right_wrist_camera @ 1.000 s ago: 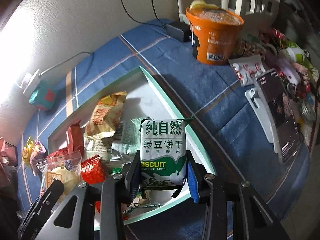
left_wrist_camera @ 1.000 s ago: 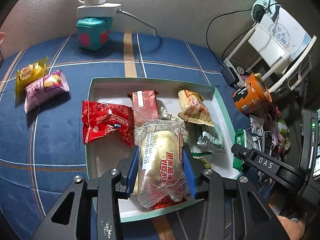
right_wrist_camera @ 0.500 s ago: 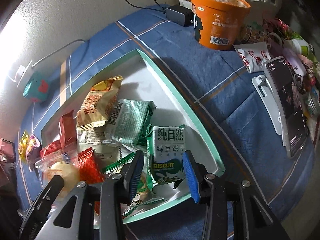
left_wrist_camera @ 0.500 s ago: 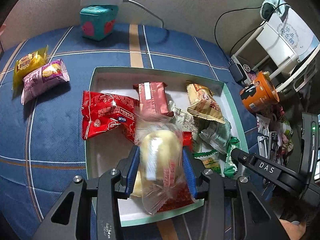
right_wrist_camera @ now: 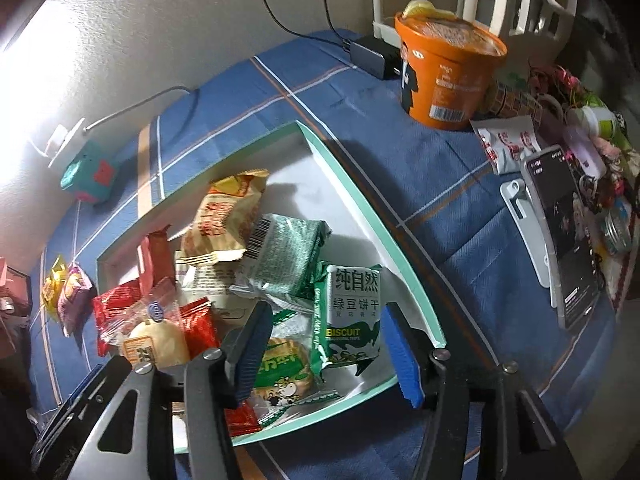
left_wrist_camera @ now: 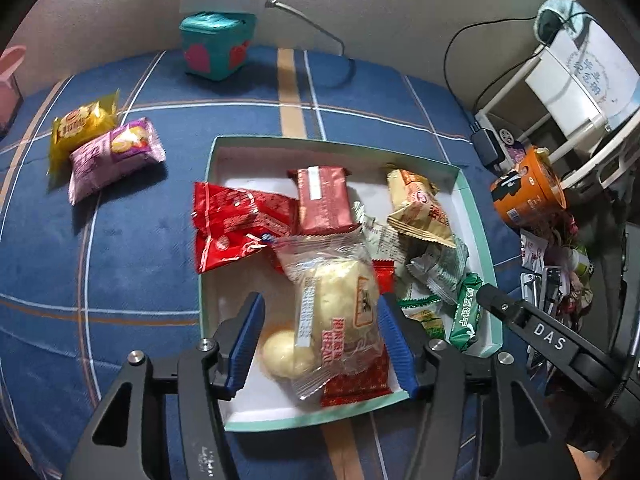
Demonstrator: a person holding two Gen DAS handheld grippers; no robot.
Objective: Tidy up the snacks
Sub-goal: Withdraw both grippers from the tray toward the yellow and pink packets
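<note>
A mint-rimmed white box (left_wrist_camera: 468,196) (right_wrist_camera: 360,200) on the blue bed cover holds several snack packs. My left gripper (left_wrist_camera: 320,340) is open above the box's near end; a clear-wrapped yellow bun (left_wrist_camera: 340,304) lies between its blue pads, loose in the box. My right gripper (right_wrist_camera: 326,350) is open over the box's near right corner; the green biscuit pack (right_wrist_camera: 352,316) lies in the box between its pads. A yellow pack (left_wrist_camera: 82,124) and a purple pack (left_wrist_camera: 114,156) lie outside the box, at the far left.
A teal cube box (left_wrist_camera: 216,46) with a white power strip on it stands by the wall. An orange noodle cup (right_wrist_camera: 448,80), a charger, a phone (right_wrist_camera: 560,240) and assorted clutter sit to the right of the box. A white rack (left_wrist_camera: 568,92) stands at the far right.
Both grippers have opened and drawn back. The left let the bun go into the box; the right let the green biscuit pack drop at the box's near right corner.
</note>
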